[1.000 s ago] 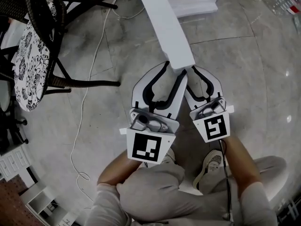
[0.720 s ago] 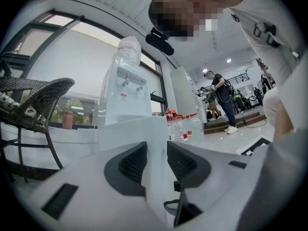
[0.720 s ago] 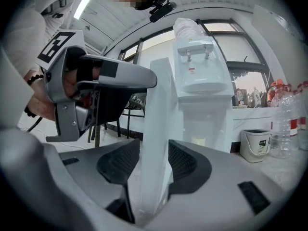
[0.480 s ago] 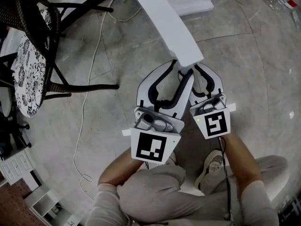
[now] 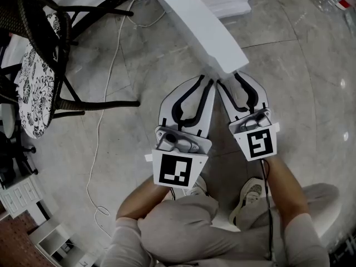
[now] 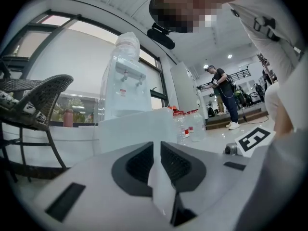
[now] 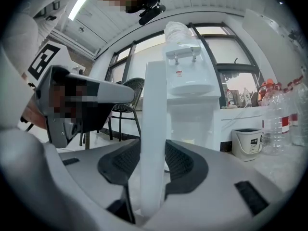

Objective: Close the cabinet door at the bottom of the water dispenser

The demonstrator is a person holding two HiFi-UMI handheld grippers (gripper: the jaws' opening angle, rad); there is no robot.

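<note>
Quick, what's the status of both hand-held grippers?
Left hand-held gripper: jaws closing, a narrow gap between them, nothing gripped.
Right hand-held gripper: closed on the cabinet door.

Over on the left stood a black wicker chair [image 5: 39,10] with a floral cushion [image 5: 33,82] on its seat. A white cable [image 5: 97,149] snaked across the pale marble floor [image 5: 300,82] right beside its legs. Clear plastic bottles [image 7: 276,119] were lined up by the window, a small lidded bucket [image 7: 247,143] just next to them. Far back, a person in dark clothes [image 6: 225,95] was standing.
</note>
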